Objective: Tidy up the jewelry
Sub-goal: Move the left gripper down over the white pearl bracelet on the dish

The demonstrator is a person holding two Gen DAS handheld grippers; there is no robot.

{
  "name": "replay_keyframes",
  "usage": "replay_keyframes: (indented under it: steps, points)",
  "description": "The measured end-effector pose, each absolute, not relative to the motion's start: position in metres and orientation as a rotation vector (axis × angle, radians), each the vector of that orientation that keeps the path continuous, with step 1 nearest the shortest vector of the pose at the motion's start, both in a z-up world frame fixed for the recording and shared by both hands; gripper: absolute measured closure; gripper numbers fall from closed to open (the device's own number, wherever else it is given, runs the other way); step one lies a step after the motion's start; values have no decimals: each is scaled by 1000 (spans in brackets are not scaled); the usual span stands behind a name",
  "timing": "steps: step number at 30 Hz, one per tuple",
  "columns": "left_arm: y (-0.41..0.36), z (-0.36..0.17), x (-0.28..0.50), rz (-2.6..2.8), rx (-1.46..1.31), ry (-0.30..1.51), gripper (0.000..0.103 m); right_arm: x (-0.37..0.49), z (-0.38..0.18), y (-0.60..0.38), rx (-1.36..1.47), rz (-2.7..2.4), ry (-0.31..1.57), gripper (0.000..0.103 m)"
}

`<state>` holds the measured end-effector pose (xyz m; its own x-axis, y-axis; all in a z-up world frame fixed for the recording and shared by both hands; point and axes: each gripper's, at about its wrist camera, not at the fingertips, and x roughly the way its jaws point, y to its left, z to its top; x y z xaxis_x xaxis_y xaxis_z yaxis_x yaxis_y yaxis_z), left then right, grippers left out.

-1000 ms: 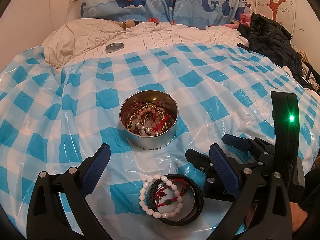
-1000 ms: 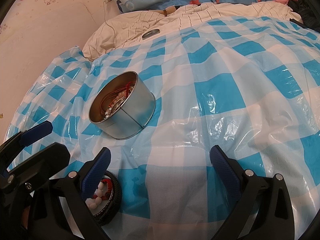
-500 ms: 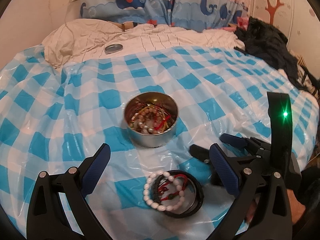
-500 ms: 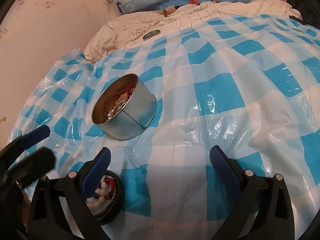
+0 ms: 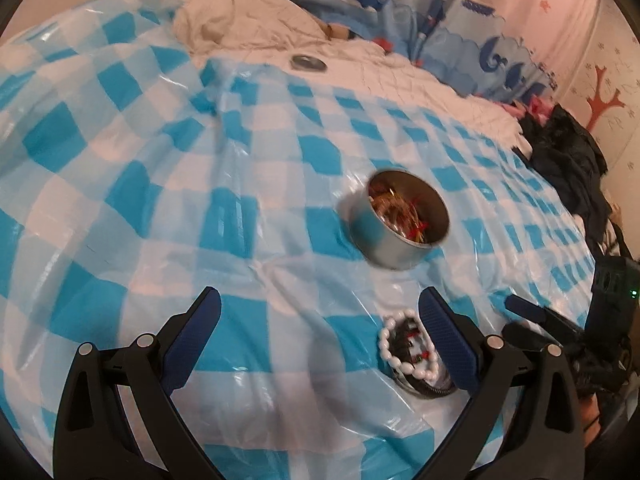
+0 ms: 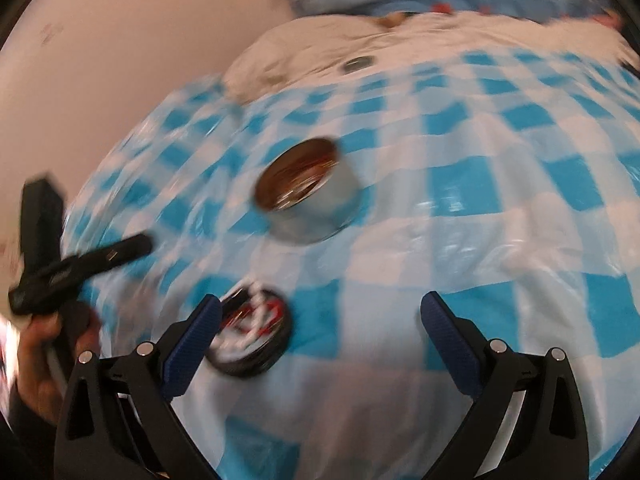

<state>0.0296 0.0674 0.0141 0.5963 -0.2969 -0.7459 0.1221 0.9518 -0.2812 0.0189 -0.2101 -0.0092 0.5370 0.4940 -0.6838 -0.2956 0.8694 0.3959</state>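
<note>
Jewelry lot on a bed: one open tin, one loose pile, two empty grippers.

Item 1: round metal tin (image 5: 400,220), lidless and upright, holding a tangle of gold-toned and red-corded pieces, mid-bed on a blue-and-white checked plastic sheet (image 5: 160,184). Item 2: one pile of bracelets (image 5: 408,352) near of the tin, made of a white bead ring and a black braided ring around red-corded pieces; count of pieces inside cannot be told, and the right-wrist view is blurred. Left gripper (image 5: 320,328): fingers spread wide, nothing between them; its right finger (image 5: 444,344) covers part of the pile. Right gripper (image 6: 320,328): fingers spread, empty, pile beside its left finger. Surroundings: one flat round lid (image 5: 308,63) far off on the cream bedding; whale-print pillows (image 5: 400,4); dark clothing (image 5: 568,160) at the right edge.
</note>
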Motion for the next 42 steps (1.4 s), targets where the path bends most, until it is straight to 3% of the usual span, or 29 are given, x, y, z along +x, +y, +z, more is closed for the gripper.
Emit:
replay_keyframes:
  steps: [13,26,28,33,38,42]
  points:
    - [11,-5,48,-333,-35,937,8,-22,-12,-167,-13,712,950,7]
    - [-27,-29,64,-398,24,1010,8,-20,-14,-159,-23,703,972,7]
    - [-28,-26,60,-420,21,1014,21,-20,-15,-157,-30,700,973,7]
    - [0,-17,60,-449,-121,1033,83,-18,-16,-152,-47,695,978,7]
    - [11,-8,53,-507,-185,1022,94,-14,-19,-147,-54,692,981,7]
    - [14,-2,44,-536,-209,1042,92,-14,-20,-146,-57,692,984,7]
